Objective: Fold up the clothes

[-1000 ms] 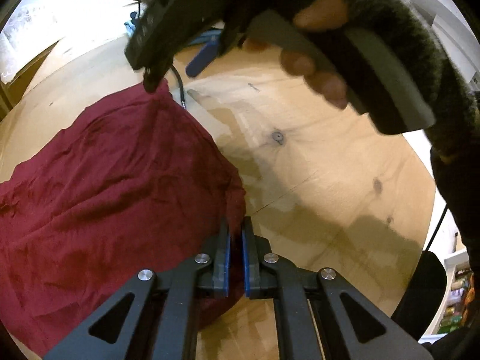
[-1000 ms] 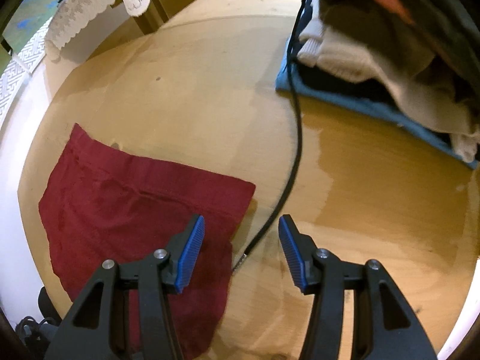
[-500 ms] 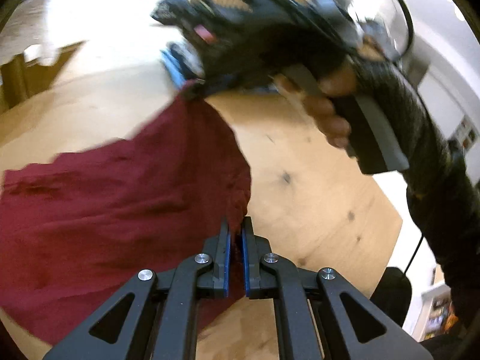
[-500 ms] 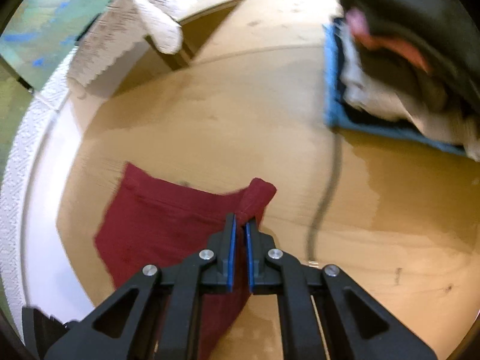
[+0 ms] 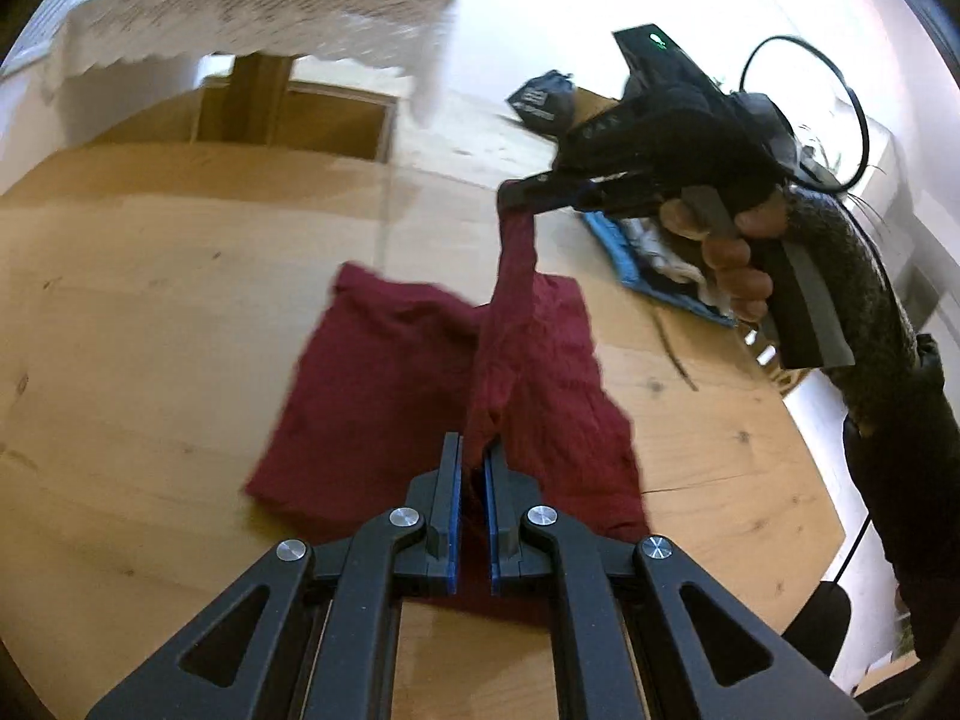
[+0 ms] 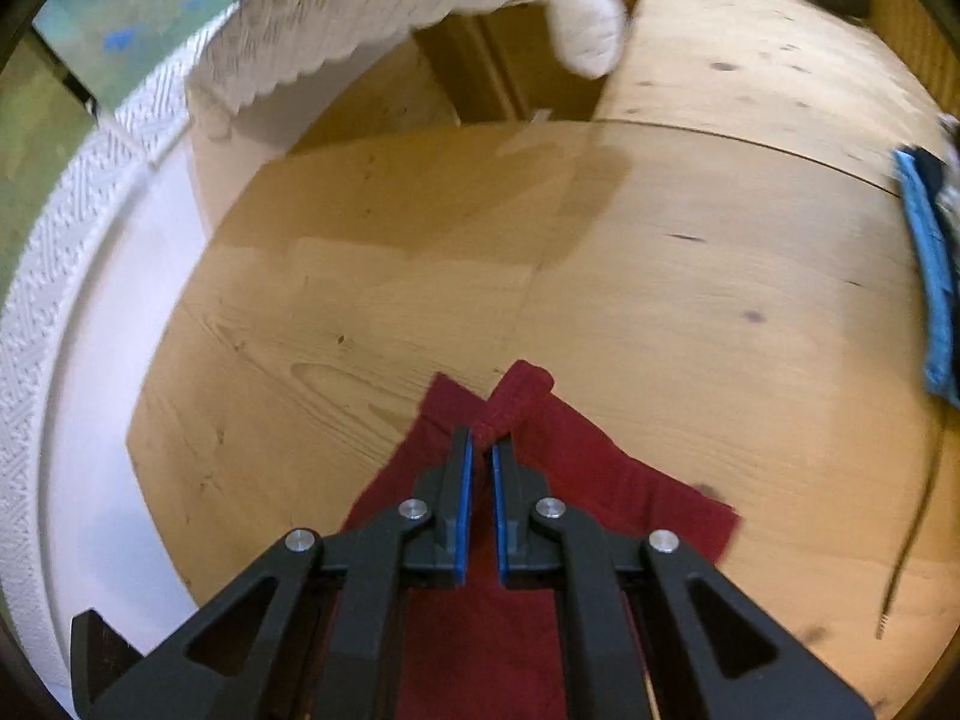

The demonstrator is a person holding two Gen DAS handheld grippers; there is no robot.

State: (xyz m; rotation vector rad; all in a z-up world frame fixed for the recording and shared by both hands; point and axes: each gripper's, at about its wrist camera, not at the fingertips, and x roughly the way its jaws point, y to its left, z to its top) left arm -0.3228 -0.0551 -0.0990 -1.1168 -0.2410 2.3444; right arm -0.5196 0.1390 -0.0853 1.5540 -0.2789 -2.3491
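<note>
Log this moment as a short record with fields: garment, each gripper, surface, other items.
garment: dark red cloth, partly lifted off the table, a taut strip running between both grippers
left gripper: shut on one end of the strip
right gripper: shut on a bunched corner
surface: wooden table
other items: pile of clothes on a blue cloth, far side; loose cable
</note>
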